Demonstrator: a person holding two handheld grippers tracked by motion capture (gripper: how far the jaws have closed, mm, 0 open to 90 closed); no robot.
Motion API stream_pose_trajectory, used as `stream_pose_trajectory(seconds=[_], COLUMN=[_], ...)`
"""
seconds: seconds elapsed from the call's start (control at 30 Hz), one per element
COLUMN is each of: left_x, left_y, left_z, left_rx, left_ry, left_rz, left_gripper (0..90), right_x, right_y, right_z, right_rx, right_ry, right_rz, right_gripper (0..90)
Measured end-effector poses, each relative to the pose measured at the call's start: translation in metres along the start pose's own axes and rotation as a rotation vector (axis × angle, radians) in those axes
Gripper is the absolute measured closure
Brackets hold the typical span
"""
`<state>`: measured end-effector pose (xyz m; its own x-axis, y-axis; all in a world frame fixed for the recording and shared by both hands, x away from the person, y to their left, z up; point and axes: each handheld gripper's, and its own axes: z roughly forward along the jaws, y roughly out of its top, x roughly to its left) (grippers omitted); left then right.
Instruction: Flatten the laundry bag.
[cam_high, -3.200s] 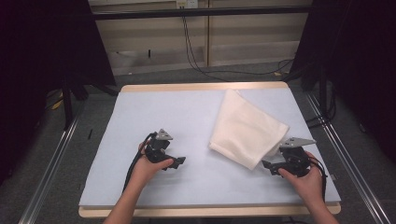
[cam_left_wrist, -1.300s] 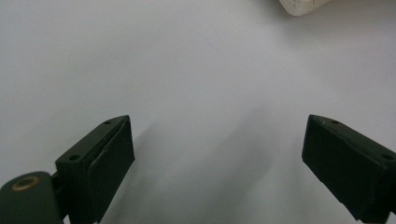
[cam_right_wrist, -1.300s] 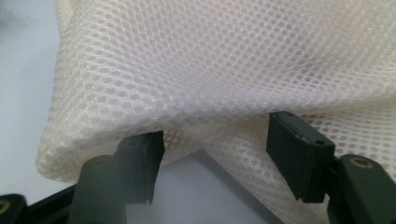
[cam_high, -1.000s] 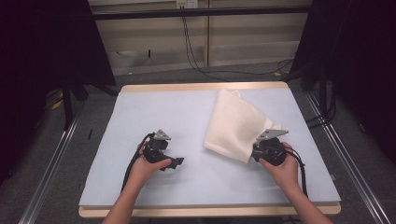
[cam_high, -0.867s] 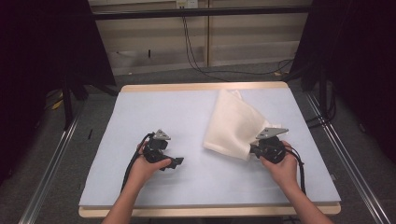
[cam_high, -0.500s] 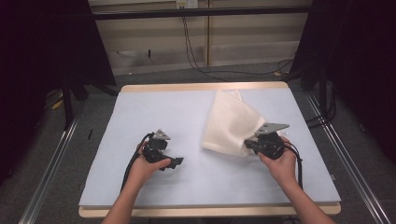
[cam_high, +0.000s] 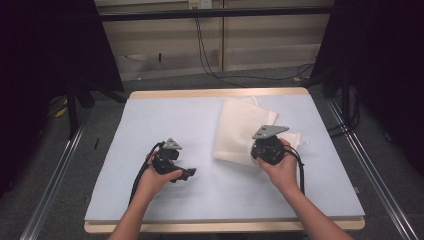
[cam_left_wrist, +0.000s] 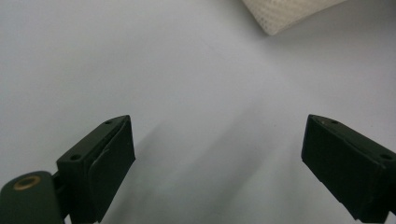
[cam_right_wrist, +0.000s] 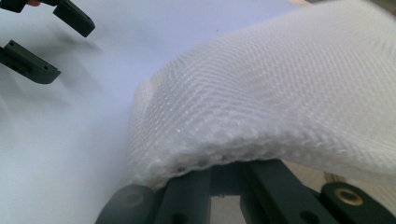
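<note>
I count one cream cloth on the right half of the table, and two grippers. My right gripper has just clamped its jaws onto the cloth's near edge, lifting it. My left gripper rests at the near left, jaws wide apart over bare tabletop.

A white woven cloth fills the right and middle, its folded edge draped over the right hand-held gripper, whose dark jaws at the bottom are closed together on the fold. The weave shows sharp near the edge and blurs toward the upper right. Left of the cloth lies the pale counter. At the top left, the left hand-held gripper has its jaws apart just above the counter.
</note>
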<state>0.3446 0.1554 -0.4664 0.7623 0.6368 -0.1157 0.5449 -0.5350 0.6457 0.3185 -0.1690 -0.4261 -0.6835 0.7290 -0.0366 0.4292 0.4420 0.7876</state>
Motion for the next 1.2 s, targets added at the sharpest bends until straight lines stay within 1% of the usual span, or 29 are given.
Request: stream_pose_trajectory(seconds=[0.1,0.13,0.17,0.23,0.27,0.3,0.33,0.4,0.43,0.47,0.53,0.57,0.6,0.63,0.67,0.7,0.73,0.77,0.8,0.83,0.87,0.97,1.0,1.03,1.07,1.1,1.13,1.17,1.2], left_x=[0.0,0.0,0.0,-0.001,-0.002,-0.002,-0.002,-0.002,-0.002,-0.003,-0.004,-0.004,-0.004,-0.004,-0.004,-0.003,-0.002,-0.002,-0.002,-0.001,-0.001,-0.001,-0.002,-0.002,-0.002,-0.003,-0.003,-0.003,-0.003], left_y=[0.0,0.0,0.0,0.001,0.001,0.001,0.001,0.0,0.0,0.001,0.002,0.002,0.001,0.001,0.001,0.001,0.0,0.0,0.0,0.0,0.0,0.001,0.001,0.001,0.001,0.002,0.002,0.002,0.002], left_z=[0.001,0.0,0.0,0.0,0.0,0.0,0.001,0.002,0.002,0.002,0.003,0.003,0.003,0.003,0.004,0.004,0.004,0.004,0.004,0.003,0.003,0.003,0.004,0.005,0.004,0.003,0.003,0.004,0.004], left_rx=[-0.002,0.008,0.008,0.006,0.006,0.006,0.014,0.012,0.012,0.01,0.017,0.017,0.017,0.017,0.019,0.026,0.022,0.022,0.023,0.026,0.018,0.02,0.014,0.006,0.013,0.024,0.024,0.024,0.02], left_ry=[-0.009,-0.009,-0.009,-0.012,-0.015,-0.015,-0.013,-0.016,-0.016,-0.012,-0.016,-0.016,-0.014,-0.014,-0.017,-0.012,-0.017,-0.017,-0.019,-0.012,-0.01,-0.014,-0.019,-0.022,-0.024,-0.014,-0.014,-0.014,-0.017], left_rz=[-0.008,0.004,0.004,0.012,0.01,0.01,0.008,0.008,0.008,0.007,0.011,0.011,0.007,0.007,0.009,0.016,0.013,0.013,0.013,0.015,0.008,0.009,0.002,-0.005,0.002,0.007,0.007,0.012,0.012], left_gripper=[9.4,9.4,9.4,9.4,9.4,9.4,9.4,9.4,9.4,9.4,9.4,9.4,9.4,9.4,9.4,9.4,9.4,9.4,9.4,9.4,9.4,9.4,9.4,9.4,9.4,9.4,9.4,9.4,9.4], right_x=[0.005,0.007,0.007,0.007,0.005,0.005,-0.002,-0.01,-0.01,-0.018,-0.026,-0.029,-0.032,-0.032,-0.035,-0.04,-0.043,-0.046,-0.046,-0.049,-0.054,-0.058,-0.059,-0.059,-0.059,-0.058,-0.058,-0.058,-0.057], right_y=[0.006,0.01,0.01,0.009,0.006,0.006,-0.004,-0.017,-0.017,-0.028,-0.036,-0.039,-0.042,-0.042,-0.043,-0.045,-0.046,-0.048,-0.048,-0.049,-0.051,-0.053,-0.055,-0.055,-0.055,-0.056,-0.056,-0.055,-0.053], right_z=[0.004,0.008,0.008,0.008,0.006,0.006,0.002,0.0,0.0,-0.001,-0.004,-0.006,-0.007,-0.007,-0.009,-0.012,-0.013,-0.015,-0.015,-0.016,-0.02,-0.019,-0.011,-0.006,-0.002,0.0,0.0,0.001,0.002], right_rx=[-0.009,-0.001,-0.001,0.031,0.041,0.041,0.063,0.095,0.095,0.1,0.109,0.1,0.096,0.096,0.102,0.121,0.12,0.124,0.124,0.123,0.123,0.122,0.144,0.162,0.171,0.172,0.172,0.172,0.179], right_ry=[0.006,0.019,0.019,0.024,0.008,0.008,-0.003,-0.046,-0.046,-0.089,-0.128,-0.137,-0.153,-0.153,-0.178,-0.235,-0.234,-0.23,-0.23,-0.228,-0.258,-0.258,-0.209,-0.2,-0.198,-0.195,-0.195,-0.195,-0.19], right_rz=[-0.006,-0.015,-0.015,-0.011,-0.009,-0.009,0.013,0.042,0.042,0.077,0.104,0.119,0.129,0.129,0.132,0.132,0.142,0.163,0.163,0.182,0.187,0.197,0.182,0.173,0.174,0.174,0.174,0.152,0.137], right_gripper=[90.0,90.0,90.0,90.0,89.4,89.4,77.6,67.2,67.2,53.5,50.5,48.7,43.5,43.5,38.8,34.6,32.9,32.5,32.5,32.6,32.8,33.4,34.7,36.3,43.3,56.5,56.5,65.0,76.7])
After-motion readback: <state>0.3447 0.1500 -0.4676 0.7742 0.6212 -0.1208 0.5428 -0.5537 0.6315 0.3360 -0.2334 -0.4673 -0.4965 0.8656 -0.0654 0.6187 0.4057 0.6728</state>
